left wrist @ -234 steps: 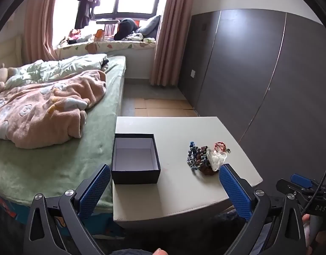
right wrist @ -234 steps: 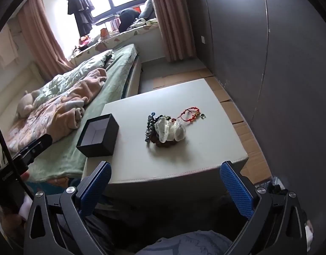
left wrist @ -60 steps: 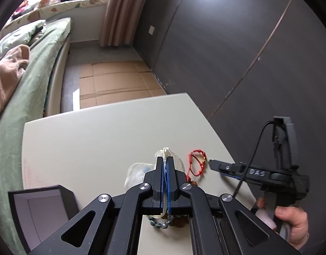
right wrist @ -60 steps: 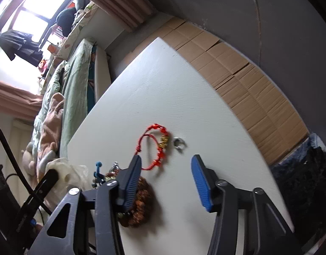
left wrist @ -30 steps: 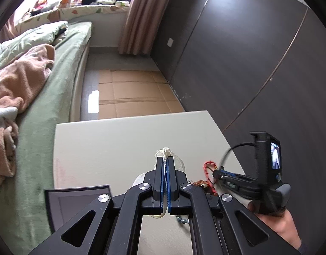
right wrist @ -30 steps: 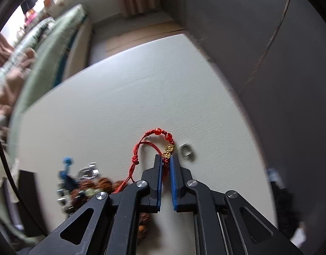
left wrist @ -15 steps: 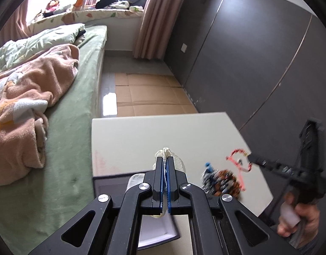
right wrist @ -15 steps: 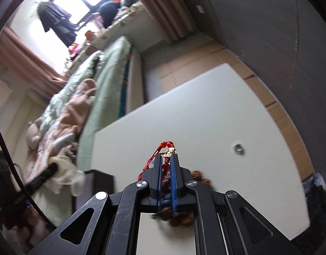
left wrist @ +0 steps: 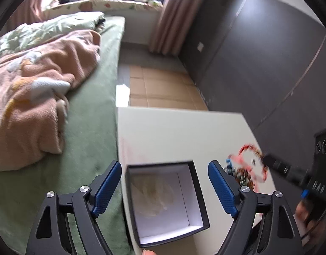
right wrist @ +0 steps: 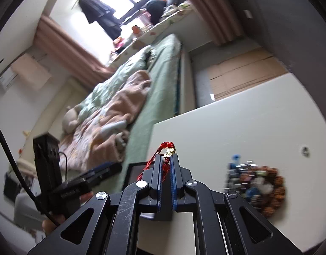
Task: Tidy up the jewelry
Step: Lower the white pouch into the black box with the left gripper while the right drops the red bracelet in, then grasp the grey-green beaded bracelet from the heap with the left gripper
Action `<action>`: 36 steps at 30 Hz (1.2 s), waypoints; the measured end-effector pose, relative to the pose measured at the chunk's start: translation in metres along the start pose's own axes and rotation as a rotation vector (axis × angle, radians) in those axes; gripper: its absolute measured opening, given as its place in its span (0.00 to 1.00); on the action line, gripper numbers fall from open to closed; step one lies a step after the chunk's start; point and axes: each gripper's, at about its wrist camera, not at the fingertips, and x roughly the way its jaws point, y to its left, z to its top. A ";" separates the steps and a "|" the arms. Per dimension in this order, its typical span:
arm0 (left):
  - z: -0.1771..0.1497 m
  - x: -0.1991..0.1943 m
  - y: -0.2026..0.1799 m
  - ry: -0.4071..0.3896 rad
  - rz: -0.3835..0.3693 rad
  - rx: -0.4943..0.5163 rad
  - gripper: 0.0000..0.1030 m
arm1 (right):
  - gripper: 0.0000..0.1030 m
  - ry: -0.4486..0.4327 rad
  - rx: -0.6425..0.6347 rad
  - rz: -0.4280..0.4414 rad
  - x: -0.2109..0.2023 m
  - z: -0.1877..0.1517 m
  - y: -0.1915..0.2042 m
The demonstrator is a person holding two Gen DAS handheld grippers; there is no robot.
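Observation:
A black open box (left wrist: 196,189) with a white lining sits at the near left edge of the white table (left wrist: 175,133). A pale white jewelry piece (left wrist: 154,193) lies inside it. My left gripper (left wrist: 165,167) is open and empty, straddling the box from above. My right gripper (right wrist: 166,157) is shut on a red string bracelet (right wrist: 167,146) with a gold charm, held above the table near the box (right wrist: 134,174). The same bracelet shows blurred in the left wrist view (left wrist: 251,157). A pile of beaded bracelets (right wrist: 256,182) lies on the table to the right.
A small silver ring (right wrist: 305,150) lies alone on the table at the far right. A bed with a green sheet and pink blanket (left wrist: 41,97) borders the table's left side. A dark wardrobe wall (left wrist: 258,59) stands to the right.
My left gripper has opened and let the pale piece drop into the box. My right gripper has carried the red bracelet up and left toward the box.

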 end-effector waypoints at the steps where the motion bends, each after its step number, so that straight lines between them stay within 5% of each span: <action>1: 0.002 -0.003 0.003 -0.009 -0.003 -0.009 0.82 | 0.08 0.008 -0.010 0.014 0.004 -0.001 0.006; 15: 0.017 -0.022 0.037 -0.064 0.020 -0.100 0.82 | 0.09 0.177 -0.074 0.125 0.081 -0.023 0.048; 17: 0.017 -0.021 0.040 -0.060 0.012 -0.116 0.82 | 0.18 0.237 -0.079 0.097 0.099 -0.027 0.048; 18: 0.017 -0.021 0.041 -0.057 0.008 -0.121 0.82 | 0.39 0.269 -0.068 0.085 0.105 -0.029 0.044; 19: 0.017 -0.020 0.040 -0.056 0.007 -0.122 0.82 | 0.47 0.294 -0.052 0.055 0.111 -0.032 0.040; 36: 0.012 -0.001 -0.014 -0.010 -0.019 0.009 0.82 | 0.56 0.104 -0.001 -0.093 0.009 -0.005 -0.008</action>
